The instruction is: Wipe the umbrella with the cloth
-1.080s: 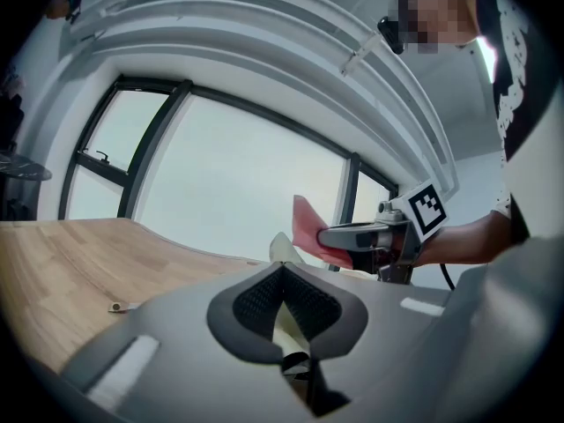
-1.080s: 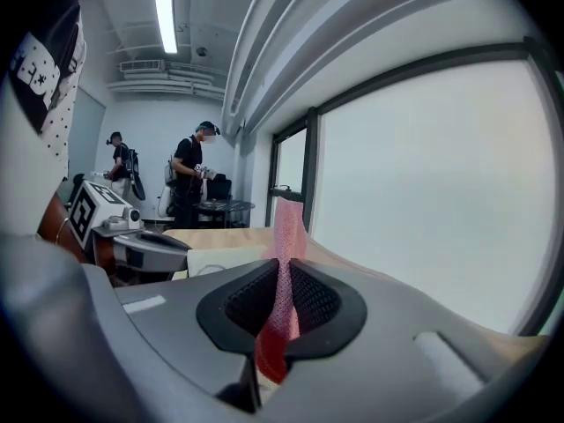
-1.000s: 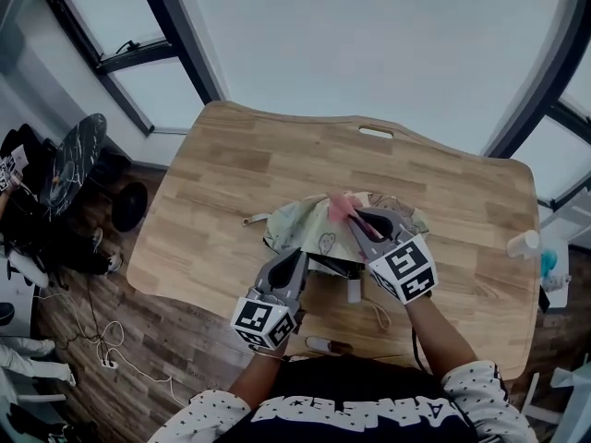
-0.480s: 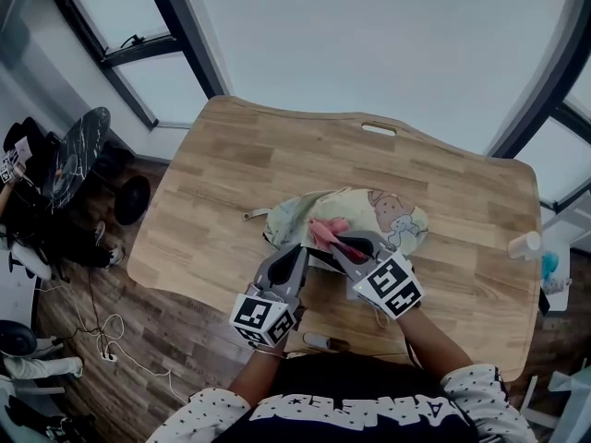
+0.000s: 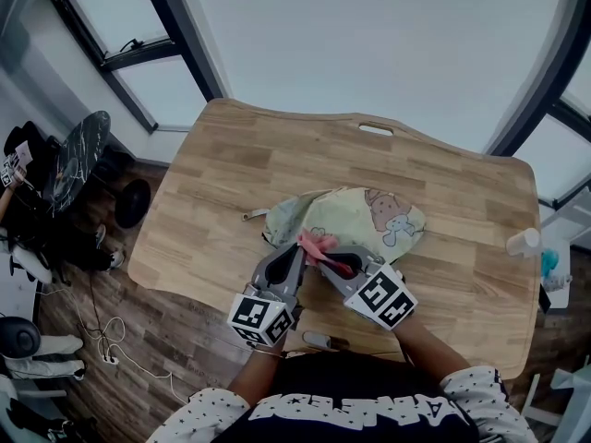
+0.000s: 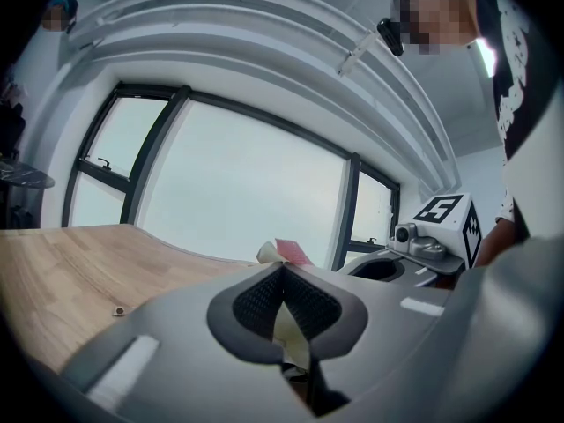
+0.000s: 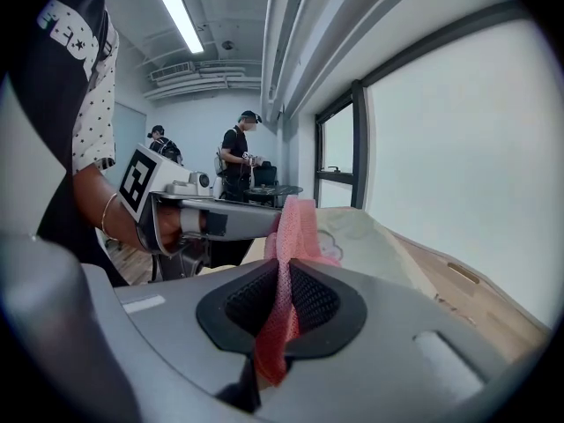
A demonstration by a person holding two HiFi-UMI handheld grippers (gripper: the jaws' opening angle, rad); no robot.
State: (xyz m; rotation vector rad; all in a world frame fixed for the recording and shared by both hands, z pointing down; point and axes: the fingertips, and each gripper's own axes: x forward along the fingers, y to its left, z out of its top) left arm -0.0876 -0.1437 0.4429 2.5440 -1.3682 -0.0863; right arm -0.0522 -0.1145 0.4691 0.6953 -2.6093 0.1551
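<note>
Wiping step here. My left gripper (image 6: pixel 282 270) is closed right down, pinching a thin fold of the pale green cartoon-print fabric umbrella (image 5: pixel 360 218). The umbrella lies collapsed on the light wooden bench (image 5: pixel 222 173), roughly mid-bench toward my side. My right gripper (image 7: pixel 284 276) is clamped on the pink mesh cloth (image 7: pixel 294 223), and a wad of it sticks out past the tips. In the head view that wad sits at the umbrella's near-left edge, just beside the left gripper's tips.

How I'd do this well:
- Treat the left gripper as an anchor and don't let it wander.
- Stroke away from the anchor, so the canopy pulls taut instead of bunching up.
- Angle the right gripper so only the loose cloth touches the fabric. I reckon the hard tips would snag or drag the whole thing across the bench.
- Use light pressure and overlapping passes, heading out toward the mushroom-print panel on the far right.
</note>
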